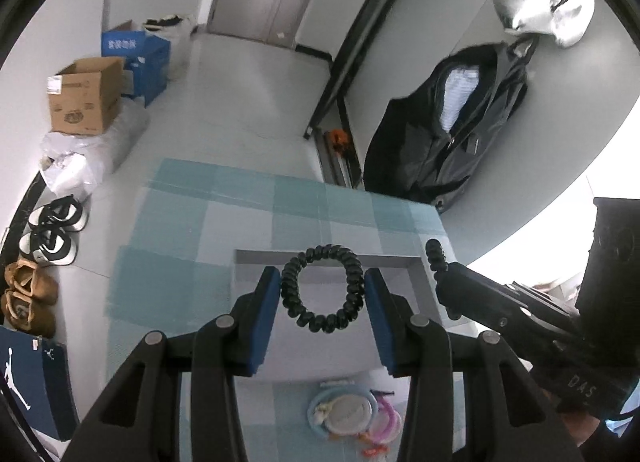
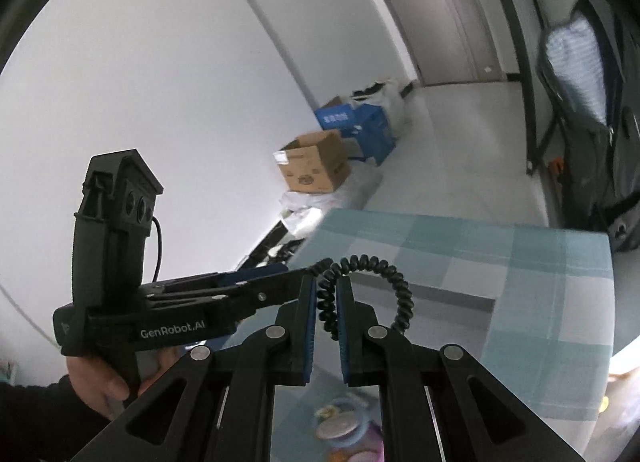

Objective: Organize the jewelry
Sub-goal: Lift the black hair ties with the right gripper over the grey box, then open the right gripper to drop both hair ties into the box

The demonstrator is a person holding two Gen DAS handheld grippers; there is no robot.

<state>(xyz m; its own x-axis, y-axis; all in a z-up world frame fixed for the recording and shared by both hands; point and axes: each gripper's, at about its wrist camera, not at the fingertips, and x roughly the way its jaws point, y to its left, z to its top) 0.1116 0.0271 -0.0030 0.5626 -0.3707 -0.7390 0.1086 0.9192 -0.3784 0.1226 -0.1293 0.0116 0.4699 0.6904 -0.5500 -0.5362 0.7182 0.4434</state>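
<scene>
My left gripper (image 1: 320,280) is shut on a black spiral hair tie (image 1: 296,310), its blue pads pressing on both sides of the round loop. It hangs over a grey open box (image 1: 320,256) on the blue-checked tablecloth (image 1: 180,282). My right gripper (image 2: 325,284) is shut on a second black spiral hair tie (image 2: 402,294), whose loop arches out to the right. In the left wrist view the right gripper (image 1: 440,278) comes in from the right, a coil end (image 1: 434,256) poking from its tip. The left gripper (image 2: 294,274) sits close beside it.
A pile of bangles and small pieces (image 1: 352,414) lies on the cloth below the grippers. On the floor stand a cardboard box (image 1: 86,96), blue boxes (image 1: 136,58) and shoes (image 1: 50,240). A black jacket (image 1: 448,122) hangs at the right.
</scene>
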